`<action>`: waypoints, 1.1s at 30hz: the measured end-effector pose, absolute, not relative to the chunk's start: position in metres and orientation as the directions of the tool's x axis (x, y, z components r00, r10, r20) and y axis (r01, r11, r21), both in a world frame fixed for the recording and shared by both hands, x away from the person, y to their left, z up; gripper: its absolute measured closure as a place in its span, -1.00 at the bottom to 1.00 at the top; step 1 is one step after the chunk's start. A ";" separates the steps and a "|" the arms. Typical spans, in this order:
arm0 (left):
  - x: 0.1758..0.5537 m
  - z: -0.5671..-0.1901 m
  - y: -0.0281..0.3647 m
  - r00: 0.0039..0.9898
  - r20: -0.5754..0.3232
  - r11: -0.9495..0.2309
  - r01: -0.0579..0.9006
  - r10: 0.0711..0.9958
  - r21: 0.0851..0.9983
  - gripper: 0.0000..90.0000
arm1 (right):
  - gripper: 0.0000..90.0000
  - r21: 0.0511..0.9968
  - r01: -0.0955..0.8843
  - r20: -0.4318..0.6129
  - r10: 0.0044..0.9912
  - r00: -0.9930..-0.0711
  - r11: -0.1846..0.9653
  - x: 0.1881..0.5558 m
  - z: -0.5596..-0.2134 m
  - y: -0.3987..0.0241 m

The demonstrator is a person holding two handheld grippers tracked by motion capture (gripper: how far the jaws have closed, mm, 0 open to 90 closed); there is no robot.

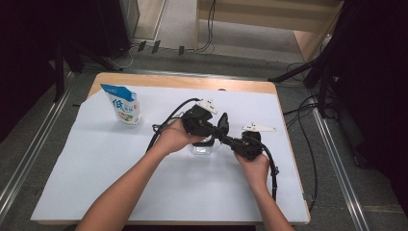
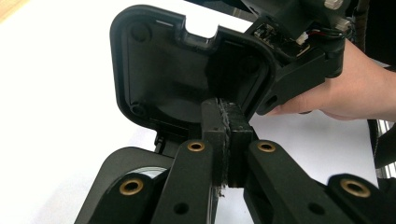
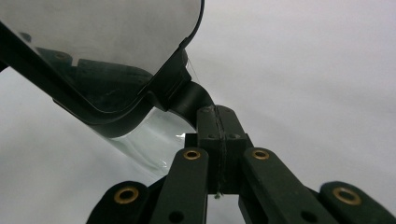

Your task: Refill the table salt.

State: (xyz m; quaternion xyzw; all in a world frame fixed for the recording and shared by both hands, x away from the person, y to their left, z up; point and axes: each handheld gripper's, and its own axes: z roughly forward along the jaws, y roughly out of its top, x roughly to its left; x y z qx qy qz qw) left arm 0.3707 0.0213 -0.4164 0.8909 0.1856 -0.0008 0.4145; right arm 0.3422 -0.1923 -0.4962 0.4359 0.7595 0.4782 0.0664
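Observation:
A clear container (image 1: 202, 149) stands mid-table with its black-framed lid (image 1: 223, 122) swung up. My left gripper (image 1: 215, 137) points at it from the left. In the left gripper view its jaws (image 2: 227, 105) are pressed together, nothing visible between them, tips against the lid's dark underside (image 2: 163, 70). My right gripper (image 1: 225, 138) reaches in from the right. Its jaws (image 3: 217, 112) are closed where a black tab (image 3: 187, 98) juts from the corner of the lid (image 3: 93, 46). The container's clear wall (image 3: 149, 144) lies just below.
A white and blue pouch (image 1: 124, 105) stands upright at the back left of the white sheet (image 1: 144, 192) covering the wooden table (image 1: 183, 82). Black cables (image 1: 166, 122) trail from both grippers. The person's right hand (image 2: 336, 93) is close behind the lid.

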 end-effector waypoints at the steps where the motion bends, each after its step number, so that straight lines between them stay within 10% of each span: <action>1: 0.371 -0.417 0.021 0.931 -0.158 -0.585 0.332 0.328 0.740 1.00 | 1.00 0.784 0.599 0.316 0.726 -0.611 0.163 0.342 -0.496 -0.192; 18: 0.367 -0.420 0.030 0.927 -0.191 -0.566 0.351 0.323 0.746 0.89 | 1.00 0.789 0.591 0.302 0.731 -0.612 0.169 0.341 -0.494 -0.193; 33: 0.355 -0.426 0.082 0.889 -0.254 -0.508 0.431 0.381 0.746 0.44 | 0.59 0.794 0.567 0.257 0.725 -0.639 0.219 0.327 -0.482 -0.205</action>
